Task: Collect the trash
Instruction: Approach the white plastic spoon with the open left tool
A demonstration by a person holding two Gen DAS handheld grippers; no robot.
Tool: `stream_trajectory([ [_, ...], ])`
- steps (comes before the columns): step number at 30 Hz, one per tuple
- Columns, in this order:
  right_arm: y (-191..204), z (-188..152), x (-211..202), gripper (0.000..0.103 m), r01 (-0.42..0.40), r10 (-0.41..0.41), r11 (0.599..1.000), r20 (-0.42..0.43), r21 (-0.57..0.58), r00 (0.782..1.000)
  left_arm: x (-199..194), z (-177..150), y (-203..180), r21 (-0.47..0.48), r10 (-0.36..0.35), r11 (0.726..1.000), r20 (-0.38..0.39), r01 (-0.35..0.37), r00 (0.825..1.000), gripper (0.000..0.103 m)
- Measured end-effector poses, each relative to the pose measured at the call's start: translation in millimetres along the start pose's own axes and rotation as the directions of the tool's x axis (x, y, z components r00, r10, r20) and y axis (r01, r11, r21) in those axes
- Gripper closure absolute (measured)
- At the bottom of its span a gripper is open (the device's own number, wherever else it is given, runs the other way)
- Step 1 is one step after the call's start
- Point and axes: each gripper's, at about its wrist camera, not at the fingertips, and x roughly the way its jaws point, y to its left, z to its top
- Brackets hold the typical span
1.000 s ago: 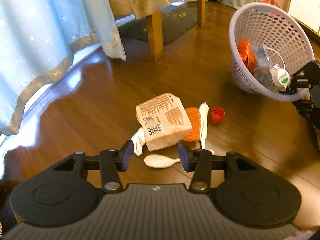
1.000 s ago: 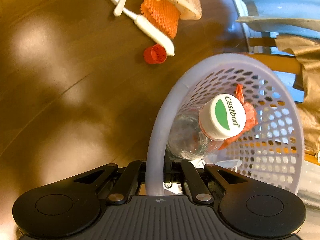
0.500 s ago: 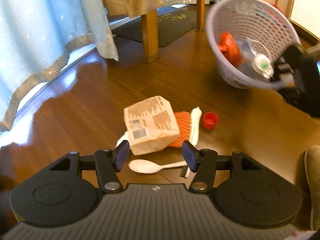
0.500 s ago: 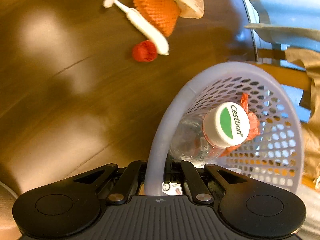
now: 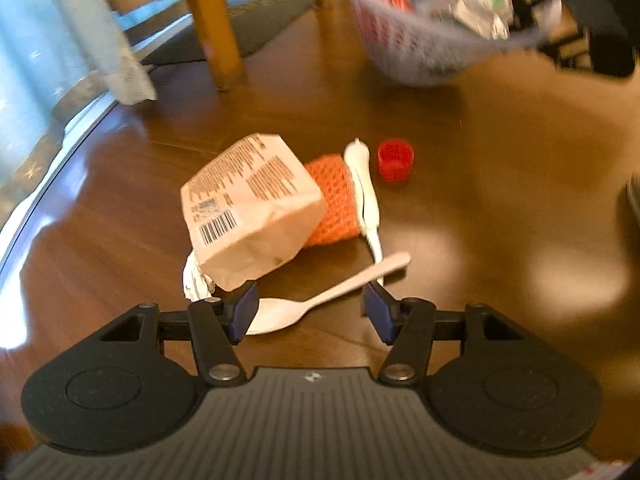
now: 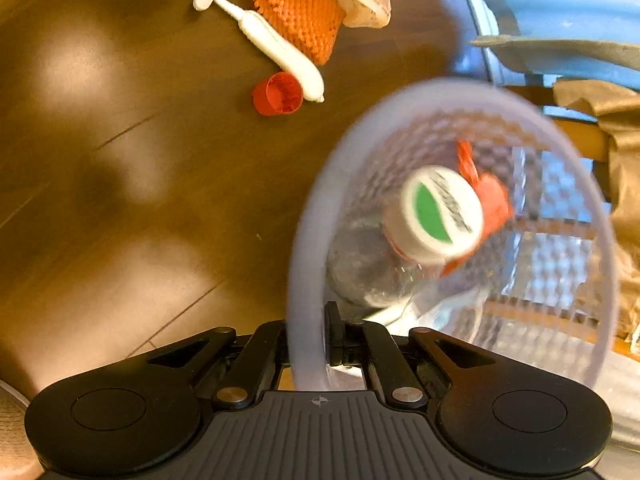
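On the wooden floor lies a trash pile: a tan paper bag [image 5: 250, 210] over an orange net [image 5: 334, 200], a white toothbrush [image 5: 364, 188], a white plastic spoon [image 5: 320, 300], a crumpled white wrapper [image 5: 194, 280] and a red cap [image 5: 395, 160]. My left gripper [image 5: 308, 312] is open just above the floor, its fingers either side of the spoon. My right gripper [image 6: 306, 344] is shut on the rim of the lilac mesh basket [image 6: 304, 240], which holds a clear bottle with a green-and-white cap [image 6: 440, 212] and red trash [image 6: 492, 200]. The basket [image 5: 420, 40] hangs blurred at the top right of the left wrist view.
A wooden table leg [image 5: 212, 28] and a dark mat [image 5: 256, 20] stand beyond the pile. A pale blue curtain [image 5: 48, 40] hangs at the left. Tan cloth [image 6: 612, 128] drapes by the basket. Open floor [image 5: 500, 200] lies right of the pile.
The left gripper has moved closer to the pile and opened wider around the spoon. The right gripper has carried the basket toward the pile, tilting it; the bottle has shifted inside.
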Motion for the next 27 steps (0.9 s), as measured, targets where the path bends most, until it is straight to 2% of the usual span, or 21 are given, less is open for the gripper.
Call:
stream_trajectory([
  [3,0.1,-0.6,-0.7,0.103,-0.008,0.008,1.000,0.003,0.000,1.000,8.2,-8.5,4.8,0.042,0.019,0.999,-0.019,-0.018,1.000,0.049],
  [11,3.8,-2.2,-0.7,0.103,-0.002,0.002,1.000,0.014,0.001,1.000,30.1,-20.6,33.3,0.050,0.047,0.998,-0.065,-0.043,0.997,0.049],
  [18,3.3,2.3,-2.6,0.103,0.003,-0.003,1.000,0.032,0.005,0.999,44.6,-18.1,49.1,0.022,-0.056,0.998,-0.061,0.057,0.997,0.049],
  [27,1.6,3.9,-5.9,0.103,-0.007,0.006,1.000,0.033,0.016,0.999,60.7,-18.0,48.9,0.089,-0.090,0.991,-0.071,0.096,0.993,0.049],
])
